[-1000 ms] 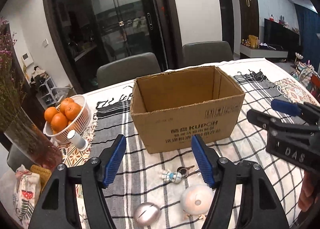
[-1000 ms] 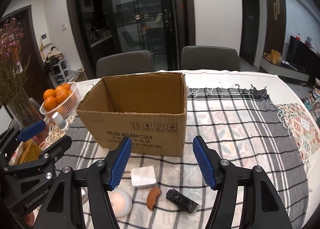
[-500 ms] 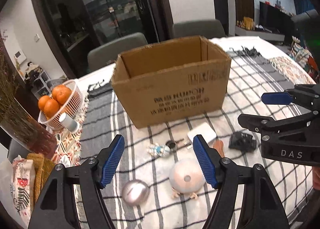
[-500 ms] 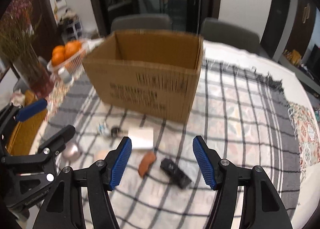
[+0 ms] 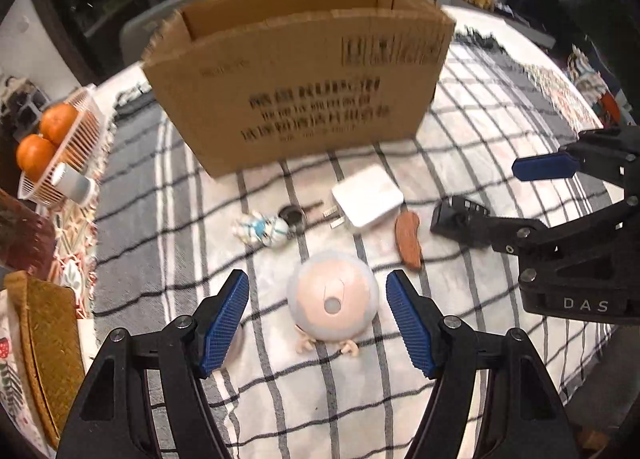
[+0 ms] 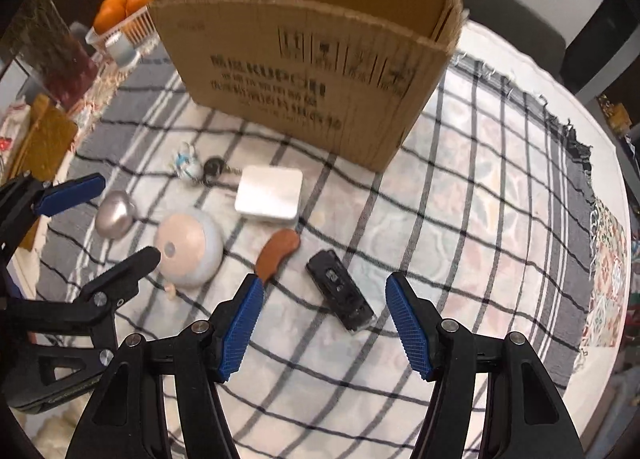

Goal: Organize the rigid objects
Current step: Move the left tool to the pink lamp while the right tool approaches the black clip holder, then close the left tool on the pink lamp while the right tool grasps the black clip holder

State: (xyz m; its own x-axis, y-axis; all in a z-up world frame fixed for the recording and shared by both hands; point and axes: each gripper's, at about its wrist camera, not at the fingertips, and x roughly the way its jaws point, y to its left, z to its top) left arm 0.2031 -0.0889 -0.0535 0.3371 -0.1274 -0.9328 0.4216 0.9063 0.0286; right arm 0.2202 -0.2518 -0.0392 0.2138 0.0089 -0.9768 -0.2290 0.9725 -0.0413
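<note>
1. The cardboard box [image 5: 296,87] stands open on the checked counter [image 6: 480,219].
2. Before the box lie a white charger [image 5: 366,197], brown piece [image 6: 278,251], black clip [image 6: 340,295], and domed, perhaps toy, object [image 5: 333,305].
3. Left gripper [image 5: 318,319] straddles the dome, fingers released.
4. Right gripper [image 6: 322,325] straddles the clip, released.

The bench [image 6: 560,339] wears a plaid cloth [image 6: 460,219]. A cardboard box [image 6: 304,71] stands at 12 o'clock. Before it lie a white adapter [image 6: 269,195], a small figurine [image 6: 186,163] with a key [image 6: 214,167] touching it at 10 o'clock, a brown piece [image 6: 277,253], a black clip [image 6: 340,297], a round pale dome [image 6: 188,253] and a silver egg shape [image 6: 115,214]. At 10 o'clock stand a basket of oranges [image 6: 128,19] and a vase [image 6: 68,67].
</note>
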